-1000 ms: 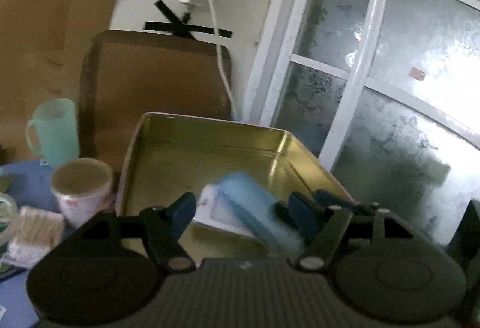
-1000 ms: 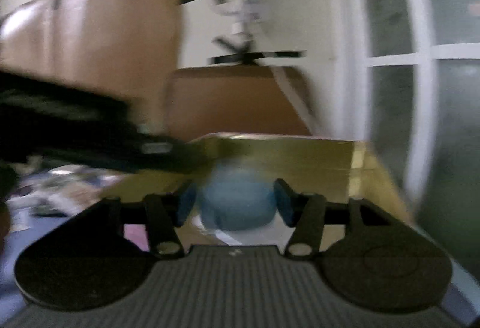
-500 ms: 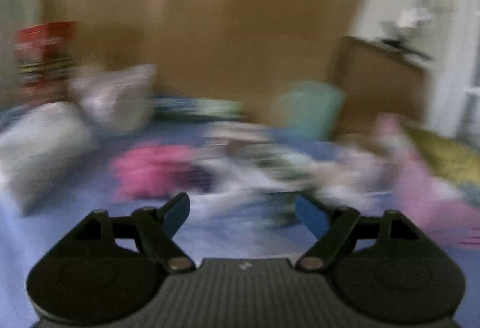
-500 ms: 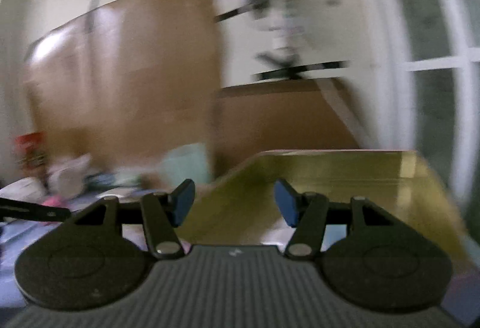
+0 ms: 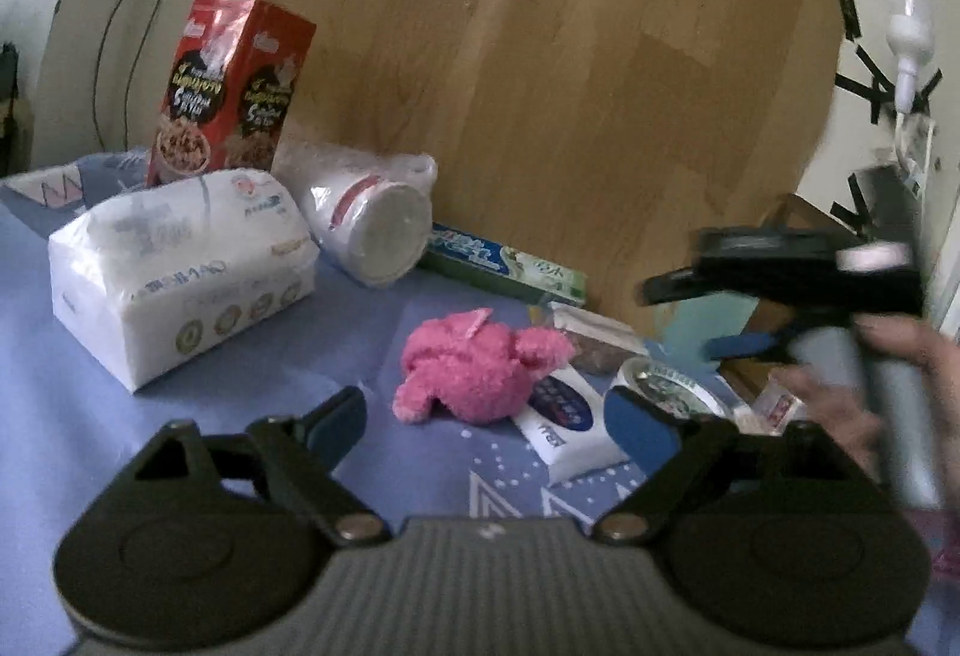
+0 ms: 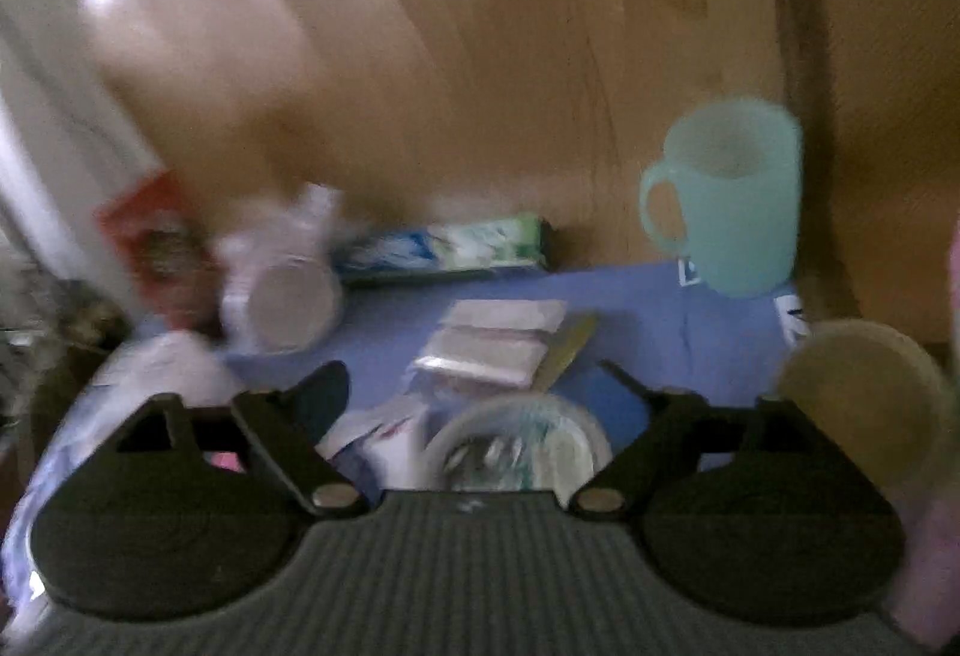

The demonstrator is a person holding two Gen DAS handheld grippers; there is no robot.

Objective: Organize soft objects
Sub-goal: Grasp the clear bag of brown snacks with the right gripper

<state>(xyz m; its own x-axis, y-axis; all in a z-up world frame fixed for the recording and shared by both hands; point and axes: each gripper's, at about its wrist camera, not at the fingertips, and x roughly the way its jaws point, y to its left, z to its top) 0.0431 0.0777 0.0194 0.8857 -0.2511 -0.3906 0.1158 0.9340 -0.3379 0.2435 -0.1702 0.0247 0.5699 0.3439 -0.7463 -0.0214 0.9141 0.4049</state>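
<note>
Pink plush toy (image 5: 480,368), open cloth (image 5: 198,416) beside

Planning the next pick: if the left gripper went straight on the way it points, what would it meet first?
Most likely the fluffy pink plush toy, lying ahead between the opening, empty fingers; depth is uncertain.

Almost no text can be read clearly. The red box (image 5: 231,86), far on the left, has yellow script lettering on its two dark panels, but the words are too small to make out. The white soft pack (image 5: 180,272) near it carries faint grey print and a row of round seals along the lower edge, not legible. The green and blue carton (image 5: 507,266) lying at the wooden board shows characters, perhaps Chinese. The right wrist view is too blurred for reading.
</note>
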